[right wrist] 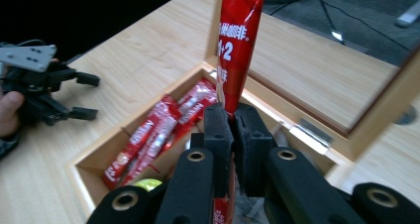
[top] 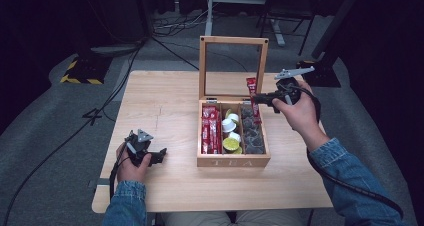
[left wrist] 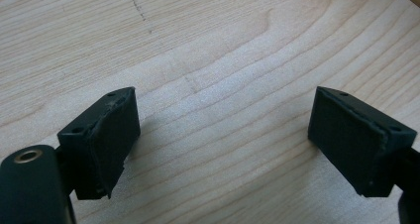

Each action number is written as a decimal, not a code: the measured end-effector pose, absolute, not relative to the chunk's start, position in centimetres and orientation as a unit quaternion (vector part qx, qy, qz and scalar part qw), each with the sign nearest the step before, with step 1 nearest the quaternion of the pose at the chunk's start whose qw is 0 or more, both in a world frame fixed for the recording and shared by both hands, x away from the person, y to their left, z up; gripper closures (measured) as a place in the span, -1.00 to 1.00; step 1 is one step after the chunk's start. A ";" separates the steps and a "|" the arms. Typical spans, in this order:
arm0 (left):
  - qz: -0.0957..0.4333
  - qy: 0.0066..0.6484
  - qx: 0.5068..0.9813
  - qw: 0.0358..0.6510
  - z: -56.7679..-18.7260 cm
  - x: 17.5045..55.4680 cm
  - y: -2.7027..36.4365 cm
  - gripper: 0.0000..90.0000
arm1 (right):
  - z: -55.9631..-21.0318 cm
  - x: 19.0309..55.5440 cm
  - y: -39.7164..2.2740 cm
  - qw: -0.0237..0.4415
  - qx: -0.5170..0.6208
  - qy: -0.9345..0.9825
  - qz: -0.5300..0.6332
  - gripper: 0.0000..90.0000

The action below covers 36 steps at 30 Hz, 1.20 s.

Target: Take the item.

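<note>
**Red sachet hanging upright over the wrong side of the tea box**

The right gripper [top: 256, 99] is pinching a red sachet [top: 251, 87] between jaws that are closed flat on its lower part, and it is holding it above the right-hand end of the tea box [top: 233, 161]. In the right gripper view the sachet [right wrist: 236, 45] is standing nearly vertical, its long axis rising straight out of the clamped jaws toward the raised lid [top: 233, 40], with a short tail showing below them.

What matters for the coming move, as I read it, is direction. The matching red sachets [top: 211, 130] are lying flat in the left compartment, lengthwise front to back, while the held one is hovering over the right compartment of dark pods [top: 251, 133], with the middle compartment of small cups [top: 231, 132] in between. So the sachet would be travelling toward the person's left across the box, and tipping from upright to lying flat, if it is to join the others.

The left gripper [top: 159, 156] is resting low on the table [top: 165, 101] well to the left of the box, jaws spread wide and holding nothing; its own view is showing bare wood between the pads [left wrist: 359, 144]. The right hand [top: 298, 111] is plainly the nearer one.
</note>
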State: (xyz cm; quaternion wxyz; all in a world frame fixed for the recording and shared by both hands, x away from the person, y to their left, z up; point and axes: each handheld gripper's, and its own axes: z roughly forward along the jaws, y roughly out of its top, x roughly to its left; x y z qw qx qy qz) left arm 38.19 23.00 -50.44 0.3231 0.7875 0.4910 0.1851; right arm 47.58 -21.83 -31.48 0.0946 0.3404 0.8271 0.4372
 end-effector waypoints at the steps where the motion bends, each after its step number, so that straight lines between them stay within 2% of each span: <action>1: 0.185 0.491 0.787 0.323 -50.4 38.2 23.0 -0.71 | -31.5 47.7 -22.3 0.096 0.346 0.825 0.437 0.90; 10: 0.185 0.491 0.787 0.323 -50.4 38.2 23.0 -0.71 | -32.2 48.5 -26.6 0.117 0.386 0.810 0.426 0.90; 20: 0.185 0.491 0.787 0.323 -50.4 38.2 23.0 -0.71 | -35.2 49.5 -30.8 0.131 0.433 0.797 0.400 0.90; 36: 0.184 0.491 0.788 0.323 -50.4 38.2 23.0 -0.71 | -40.4 50.5 -33.6 0.101 0.485 0.795 0.349 0.90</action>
